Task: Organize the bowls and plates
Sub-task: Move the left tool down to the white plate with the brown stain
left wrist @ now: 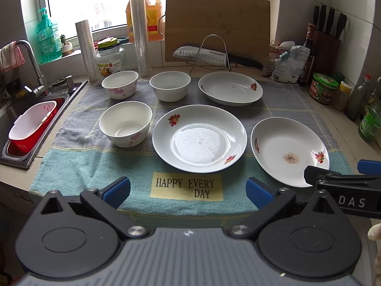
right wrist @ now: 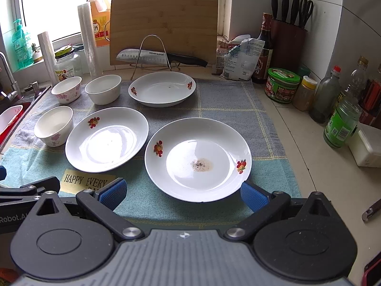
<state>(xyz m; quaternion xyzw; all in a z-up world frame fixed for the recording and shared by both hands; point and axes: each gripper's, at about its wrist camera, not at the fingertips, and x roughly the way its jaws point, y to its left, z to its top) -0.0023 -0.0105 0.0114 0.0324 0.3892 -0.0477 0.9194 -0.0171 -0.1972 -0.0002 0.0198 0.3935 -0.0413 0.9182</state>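
Evidently nothing has been gathered yet: three plates and three bowls lie singly on a checked dish towel [left wrist: 78,159] spread over the counter [right wrist: 297,143], probably to cushion the china and take up drips beside the sink [left wrist: 14,119]. The left claw [left wrist: 188,190] hovers low over the towel's near edge, its blue pads spread wide and holding nothing, aimed at the middle plate [left wrist: 199,138]. The right claw [right wrist: 183,194] is likewise wide open and empty, its pads flanking the near rim of the stained plate [right wrist: 198,159] without clearly touching it; a brownish smear marks that plate's centre. A third plate [right wrist: 162,89] sits farther back, in front of a wire rack [right wrist: 152,52] that carries a Santoku knife [right wrist: 147,57] against a leaning bamboo cutting board [right wrist: 164,26]. On the left, the near floral bowl [left wrist: 125,124] stands just beside the middle plate, with the far floral bowl [left wrist: 120,84] and a plain white bowl [left wrist: 170,85] behind, all upright and apart from one another. Since like pieces share a shape, stacking plates on plates and nesting the bowls seems the likely aim, and the stained plate looks the probable first pick; its smooth, shallow rim could slip from a pinch.
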